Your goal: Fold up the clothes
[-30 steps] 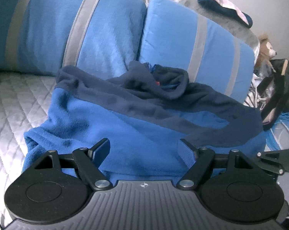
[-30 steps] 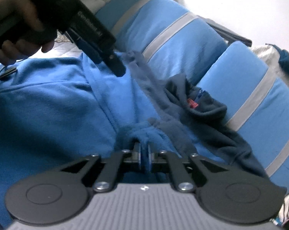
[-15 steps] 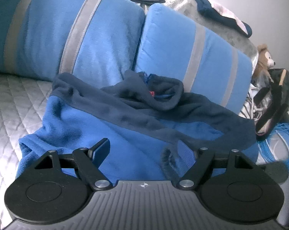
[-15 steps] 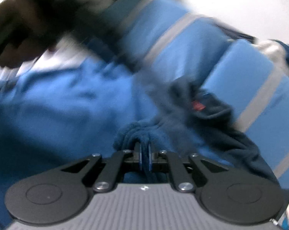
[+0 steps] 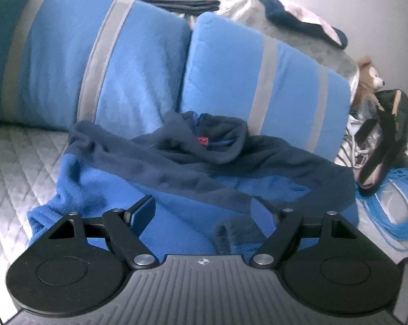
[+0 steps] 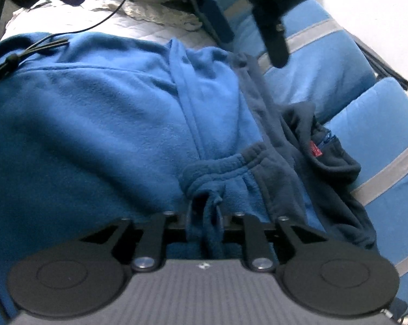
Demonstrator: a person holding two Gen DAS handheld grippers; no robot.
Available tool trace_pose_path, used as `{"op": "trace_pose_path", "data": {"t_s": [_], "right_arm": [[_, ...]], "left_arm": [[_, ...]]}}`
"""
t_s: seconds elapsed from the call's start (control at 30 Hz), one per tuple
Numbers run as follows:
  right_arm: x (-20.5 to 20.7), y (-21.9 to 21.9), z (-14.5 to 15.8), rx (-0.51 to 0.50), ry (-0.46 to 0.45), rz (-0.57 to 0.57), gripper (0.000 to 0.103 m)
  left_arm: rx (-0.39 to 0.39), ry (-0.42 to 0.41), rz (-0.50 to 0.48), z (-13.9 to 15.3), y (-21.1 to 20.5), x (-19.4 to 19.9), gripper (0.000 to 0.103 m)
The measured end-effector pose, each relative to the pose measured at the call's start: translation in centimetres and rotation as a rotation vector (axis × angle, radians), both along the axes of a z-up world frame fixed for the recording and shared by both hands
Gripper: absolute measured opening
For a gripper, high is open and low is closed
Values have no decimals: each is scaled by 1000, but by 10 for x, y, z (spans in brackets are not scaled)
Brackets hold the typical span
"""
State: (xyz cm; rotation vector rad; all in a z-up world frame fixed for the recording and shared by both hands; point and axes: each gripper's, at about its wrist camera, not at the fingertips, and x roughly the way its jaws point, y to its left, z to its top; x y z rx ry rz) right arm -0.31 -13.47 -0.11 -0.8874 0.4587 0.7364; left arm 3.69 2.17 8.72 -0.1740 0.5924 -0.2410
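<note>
A blue fleece jacket with navy shoulders and collar lies crumpled on the bed against the pillows. It fills the right wrist view. My left gripper is open and empty just above the jacket's near edge, a navy sleeve cuff by its right finger. My right gripper has its jaws a little apart with the gathered sleeve cuff bunched between them. The left gripper shows at the top of the right wrist view, above the jacket.
Two blue pillows with grey stripes stand behind the jacket. A quilted white bedcover lies at left. A teddy bear, a black bag and a blue cable coil sit at right. Clothes are piled behind the pillows.
The right gripper's jaws have parted slightly around the cuff it pinched. The left gripper has risen and drawn back from the jacket. The sleeve cuff now lies by the left gripper's right finger.
</note>
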Motion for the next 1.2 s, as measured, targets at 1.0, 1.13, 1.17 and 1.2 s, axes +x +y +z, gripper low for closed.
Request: {"op": "trace_pose_path", "data": {"t_s": [1.0,1.13,1.17,1.2], "right_arm": [[-24,6,-1,-28,-173,66,90],[-33,8,-3,-68,-222,88,90],[-34,8,-3,-73,-233,89,90],[-35,8,-4,-78,-244,90,90]], "left_arm": [[-177,147,42,-13,40,-13,78],[-196,166,10,-22,38,-15,78],[-196,167,0,-25,37,-14,78],[-191,173,-4,-28,36,-13,79]]}}
